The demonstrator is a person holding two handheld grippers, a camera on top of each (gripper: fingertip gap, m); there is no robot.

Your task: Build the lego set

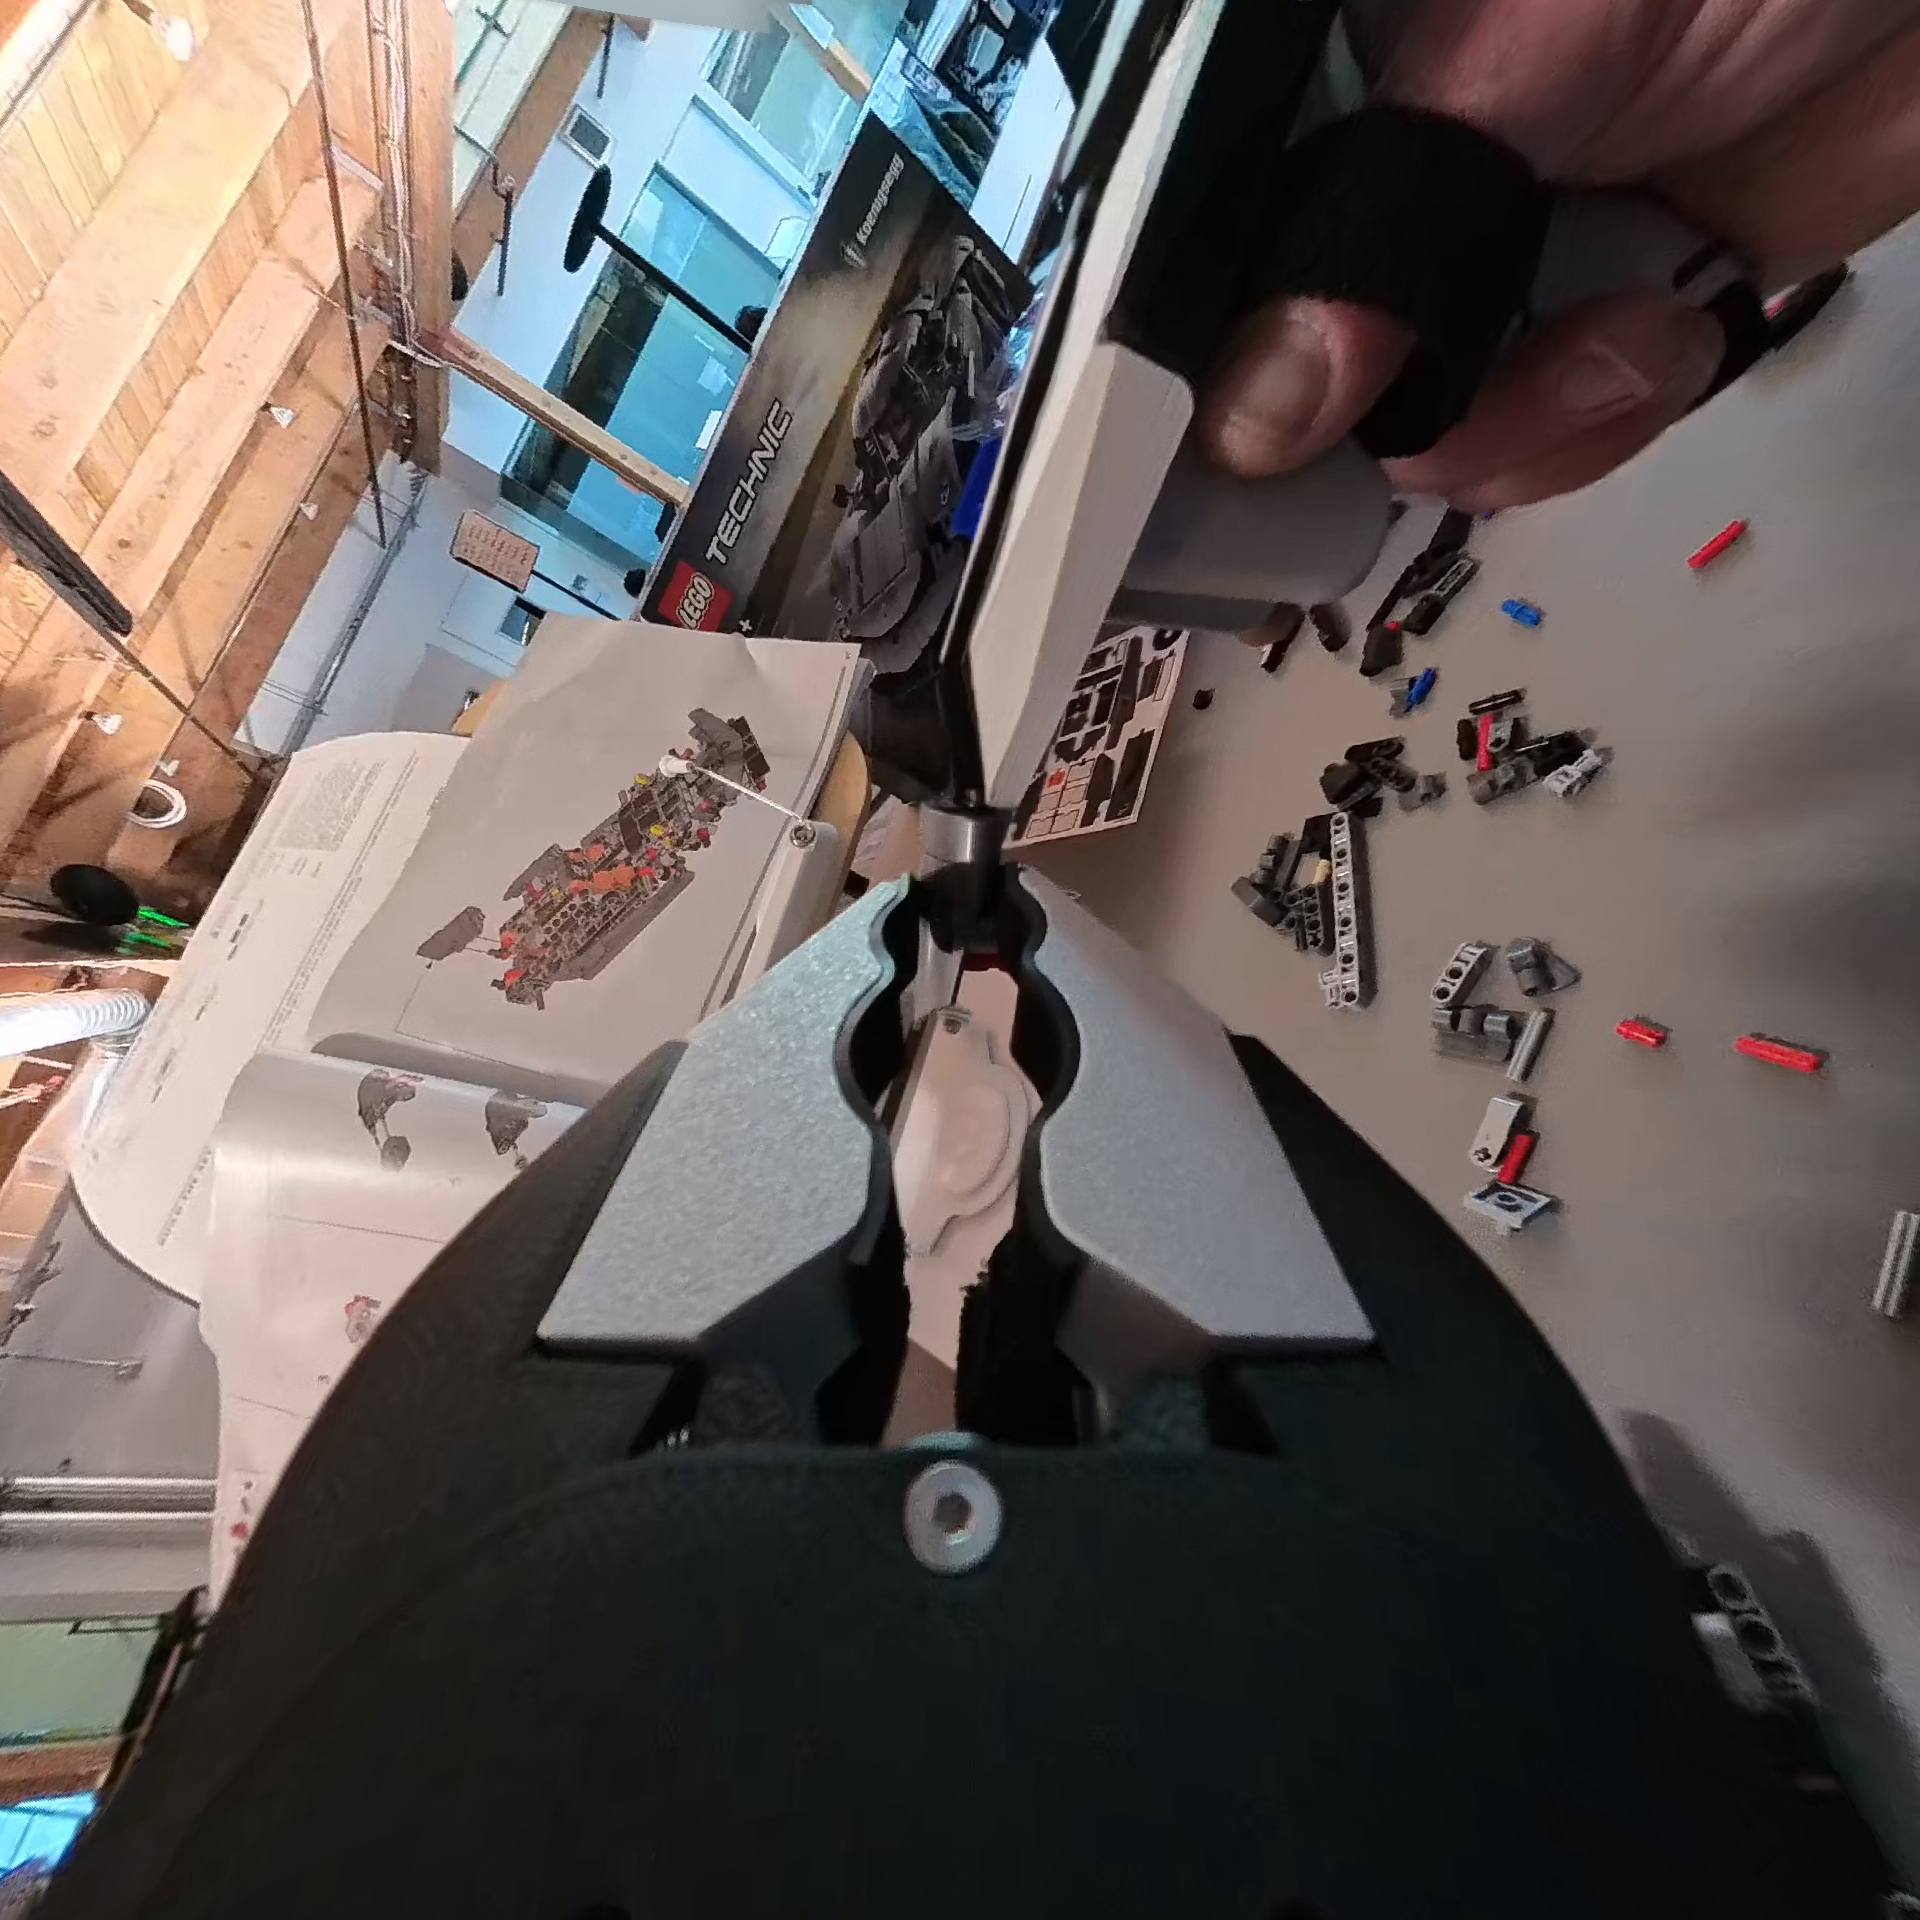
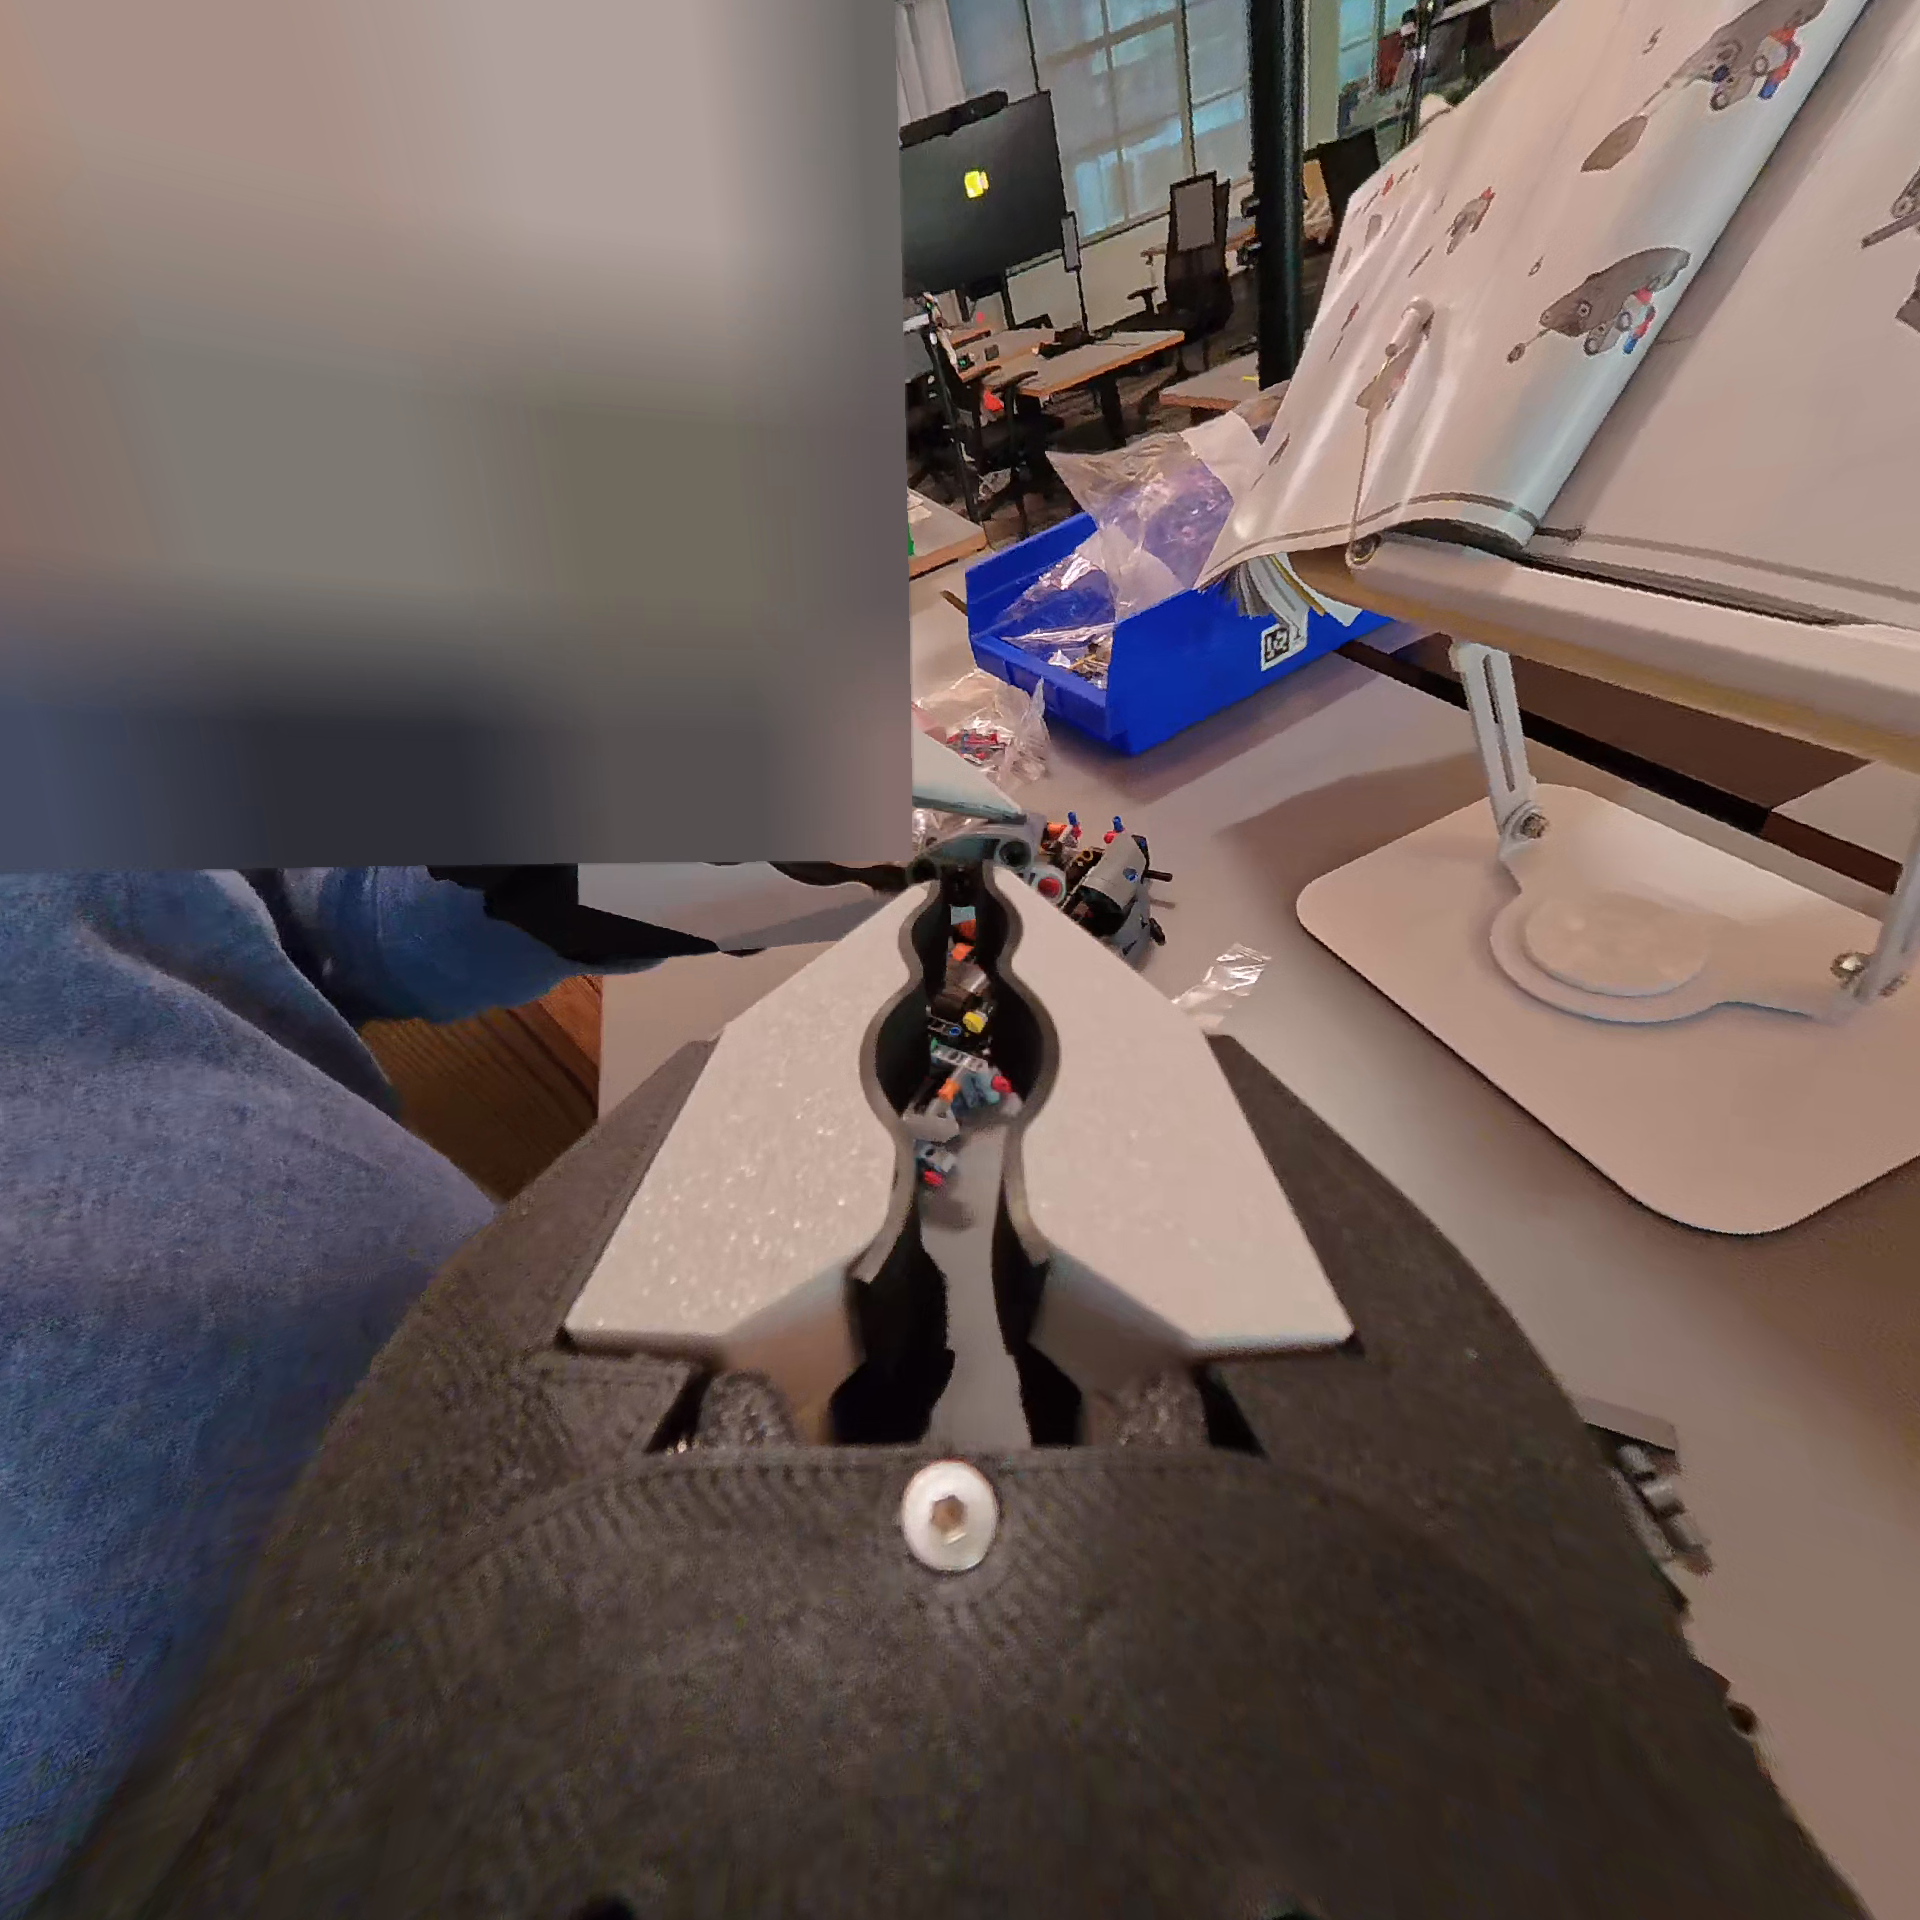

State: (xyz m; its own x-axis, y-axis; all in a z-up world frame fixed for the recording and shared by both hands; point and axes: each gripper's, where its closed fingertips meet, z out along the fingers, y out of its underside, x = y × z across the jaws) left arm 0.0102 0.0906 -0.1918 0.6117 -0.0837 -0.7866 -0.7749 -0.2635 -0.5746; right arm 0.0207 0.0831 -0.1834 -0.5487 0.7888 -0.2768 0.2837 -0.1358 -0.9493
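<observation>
Left gripper (image 1: 961,899): grey fingers nearly together at the tips, pinching a small dark lego piece (image 1: 961,914) with a red bit just behind it. A short silver-grey cylinder (image 1: 956,836) sits at the tip, touching the dark piece from the far side.

The right gripper (image 1: 1049,582) comes in from above in the left wrist view, its tips meeting that same cylinder. A person's hand (image 1: 1558,312) with black finger straps grips its handle.

Right wrist view: right gripper (image 2: 961,883) with fingers close together, tips nearly shut on a small dark part (image 2: 958,891); cannot tell the part's shape. The left gripper's finger tip (image 2: 971,852) sits right against it.

Loose lego pieces (image 1: 1475,935), grey, black, red and blue, lie scattered on the grey table (image 1: 1714,1299). A part-built cluster (image 2: 1101,883) lies just beyond the right tips.

Open instruction booklet (image 1: 582,831) rests on a white stand (image 2: 1558,935). Lego box (image 1: 831,436) leans behind it. Blue bin (image 2: 1143,655) with clear bags stands farther back. Blue sleeve (image 2: 187,1195) at left.
</observation>
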